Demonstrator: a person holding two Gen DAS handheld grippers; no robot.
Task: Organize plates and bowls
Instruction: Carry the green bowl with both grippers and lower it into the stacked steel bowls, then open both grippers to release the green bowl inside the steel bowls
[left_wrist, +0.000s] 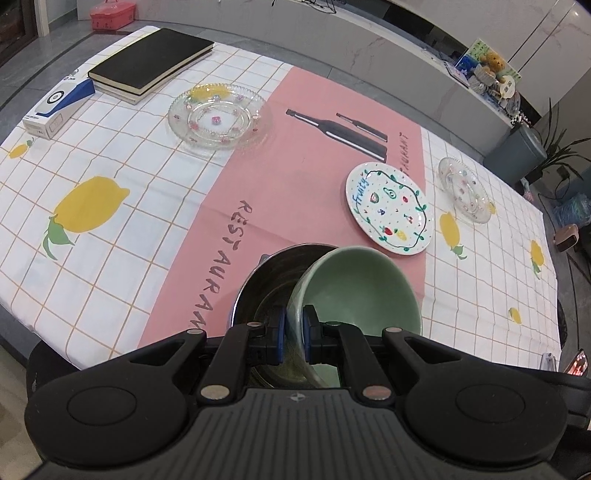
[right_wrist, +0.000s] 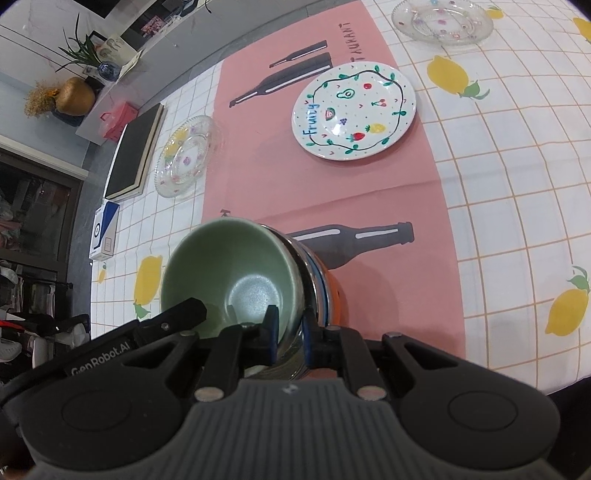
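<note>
My left gripper (left_wrist: 293, 334) is shut on the near rim of a green bowl (left_wrist: 360, 291), which tilts inside a steel bowl (left_wrist: 269, 280). My right gripper (right_wrist: 290, 338) is shut on the steel bowl's rim (right_wrist: 306, 273); the green bowl (right_wrist: 236, 280) leans inside it and the left gripper's finger (right_wrist: 177, 314) shows at its edge. An orange and blue band shows under the steel bowl. A white "Fruity" plate (left_wrist: 389, 208) (right_wrist: 354, 110) lies on the pink cloth. Two clear floral glass plates lie flat: a large one (left_wrist: 218, 114) (right_wrist: 186, 155) and a smaller one (left_wrist: 465, 190) (right_wrist: 443, 22).
Black books (left_wrist: 151, 62) (right_wrist: 135, 155) and a blue-white box (left_wrist: 59, 105) (right_wrist: 105, 229) lie at the table's far-left corner. A red case (left_wrist: 112, 13) sits on the floor beyond. A shelf with plants and clutter runs past the far edge (left_wrist: 487, 74).
</note>
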